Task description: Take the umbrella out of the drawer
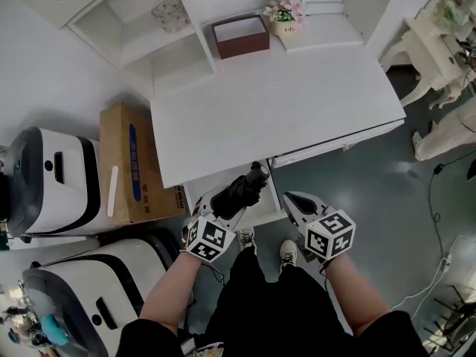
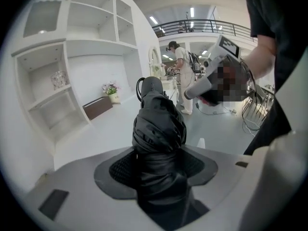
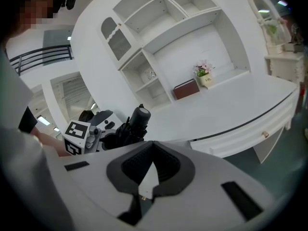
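Observation:
A black folded umbrella (image 1: 244,187) is clamped in my left gripper (image 1: 229,204), handle end pointing toward the white desk (image 1: 297,103). It hangs over the open white drawer (image 1: 274,205) under the desk's front edge. In the left gripper view the umbrella (image 2: 159,129) fills the space between the pads of the left gripper (image 2: 161,170). My right gripper (image 1: 292,199) hovers just right of the drawer, shut and empty. In the right gripper view the right gripper (image 3: 153,163) has its pads meeting, and the umbrella (image 3: 134,125) sits to the left.
A cardboard box (image 1: 134,162) and white machines (image 1: 52,181) stand left of the desk. On the desk's back are a brown box (image 1: 240,36) and a flower pot (image 1: 285,13). A second drawer (image 1: 338,147) stays closed. A person (image 2: 182,76) stands far off.

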### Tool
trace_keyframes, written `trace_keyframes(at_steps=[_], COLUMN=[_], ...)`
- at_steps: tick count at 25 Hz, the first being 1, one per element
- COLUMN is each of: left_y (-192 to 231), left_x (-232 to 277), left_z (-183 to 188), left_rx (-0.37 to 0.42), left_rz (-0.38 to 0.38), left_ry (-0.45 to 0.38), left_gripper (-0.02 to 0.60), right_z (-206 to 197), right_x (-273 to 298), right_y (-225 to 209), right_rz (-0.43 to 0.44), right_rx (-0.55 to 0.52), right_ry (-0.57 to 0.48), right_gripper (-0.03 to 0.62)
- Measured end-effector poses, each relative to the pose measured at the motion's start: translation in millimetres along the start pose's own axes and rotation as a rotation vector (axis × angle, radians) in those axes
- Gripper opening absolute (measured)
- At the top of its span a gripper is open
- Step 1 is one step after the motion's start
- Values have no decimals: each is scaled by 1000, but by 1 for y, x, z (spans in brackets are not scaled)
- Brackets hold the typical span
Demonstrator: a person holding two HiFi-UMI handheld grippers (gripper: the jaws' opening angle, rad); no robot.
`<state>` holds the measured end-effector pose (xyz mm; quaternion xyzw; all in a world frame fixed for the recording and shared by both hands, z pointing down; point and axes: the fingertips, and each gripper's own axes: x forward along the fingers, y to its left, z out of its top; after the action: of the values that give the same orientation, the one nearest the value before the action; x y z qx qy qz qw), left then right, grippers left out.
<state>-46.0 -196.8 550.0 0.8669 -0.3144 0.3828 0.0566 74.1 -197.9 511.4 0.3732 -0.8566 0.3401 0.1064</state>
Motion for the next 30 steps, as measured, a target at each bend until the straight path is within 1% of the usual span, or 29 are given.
trace_keyframes(at_steps=[5, 9, 16, 18, 21, 30], left_y=[-9, -22, -48, -58, -72, -120], left_x=[-23, -40, -73, -82, -94, -125], left_z=[30, 48, 65, 69, 72, 74], left_rx=[-113, -224, -386, -413, -431, -489], left_rz=[40, 69, 118, 133, 160, 210], left_ry=[-75, -140, -230, -251, -273, -306], left_gripper=[258, 258, 258, 258, 258, 258], right_z=[12, 16, 19, 17, 11, -4], right_x=[-17, -32, -59, -68, -79, -108], right_y=[6, 12, 30, 37, 47, 72], right_rz=[23, 52, 111, 129, 161, 227], right_rx=[-18, -37, -89, -102, -125, -158], right_ry=[-22, -29, -46, -45, -35, -22], right_gripper=[2, 2, 2, 2, 2, 2])
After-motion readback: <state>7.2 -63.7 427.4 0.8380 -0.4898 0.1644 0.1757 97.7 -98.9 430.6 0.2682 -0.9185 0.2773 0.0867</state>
